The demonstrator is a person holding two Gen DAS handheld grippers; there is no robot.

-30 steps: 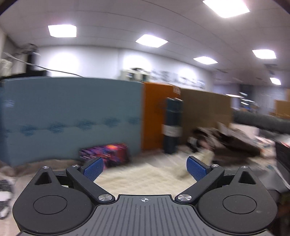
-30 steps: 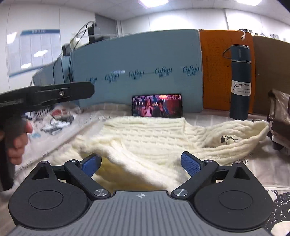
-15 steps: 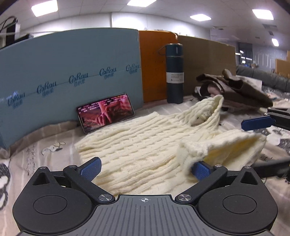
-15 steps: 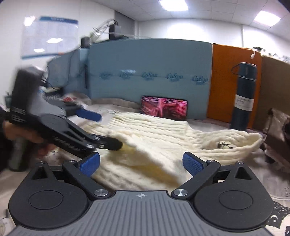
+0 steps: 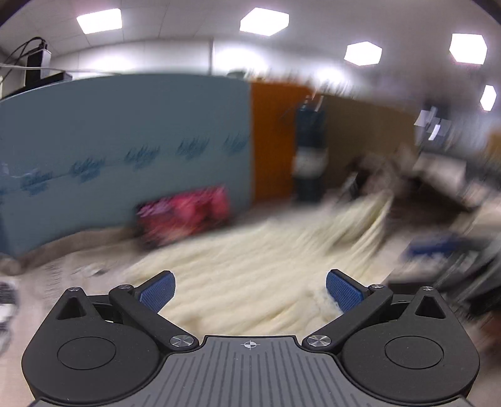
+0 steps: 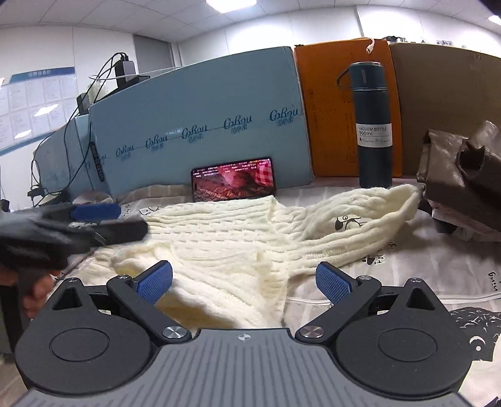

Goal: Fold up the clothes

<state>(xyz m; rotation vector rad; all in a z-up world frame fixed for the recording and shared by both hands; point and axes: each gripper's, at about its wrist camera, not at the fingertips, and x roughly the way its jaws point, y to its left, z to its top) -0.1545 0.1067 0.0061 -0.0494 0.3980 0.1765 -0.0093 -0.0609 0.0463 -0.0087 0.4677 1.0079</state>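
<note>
- The surface [image 6: 438,266] is covered with a pale printed cloth bearing dark cartoon figures and lettering; it sits in an office room with a panelled ceiling and bright ceiling lights [image 5: 264,20].
- Along the far edge stand a blue foam board [image 6: 200,125], an orange board [image 6: 328,103] and a brown cardboard panel [image 6: 438,94].
- A phone [image 6: 234,179] with a lit screen leans against the blue board; a dark vacuum bottle [image 6: 373,125] stands upright to its right, in front of the orange board.
- The cream knitted sweater [image 6: 225,238] lies spread across the middle of the surface, one sleeve [image 6: 369,225] reaching right towards a crumpled brown garment [image 6: 463,178].
- The right tongs [image 6: 244,280] hover just over the sweater's near edge, blue pads wide apart and holding nothing.
- The left tongs [image 5: 249,289] are likewise spread apart and empty, with the sweater [image 5: 238,281] beneath them.
- The left wrist view is heavily motion-blurred: the phone [image 5: 184,213], bottle [image 5: 310,156] and board lettering are only smears, and whether the right pad [image 5: 343,294] touches the knit I cannot tell.
- Only the right wrist view shows the left tongs [image 6: 103,219] from outside, at the left over the sweater's edge, blurred, with a hand [image 6: 34,294] on the grip cut off by the frame.
- That view also shows cables and a wall chart [image 6: 25,103] at far left.
</note>
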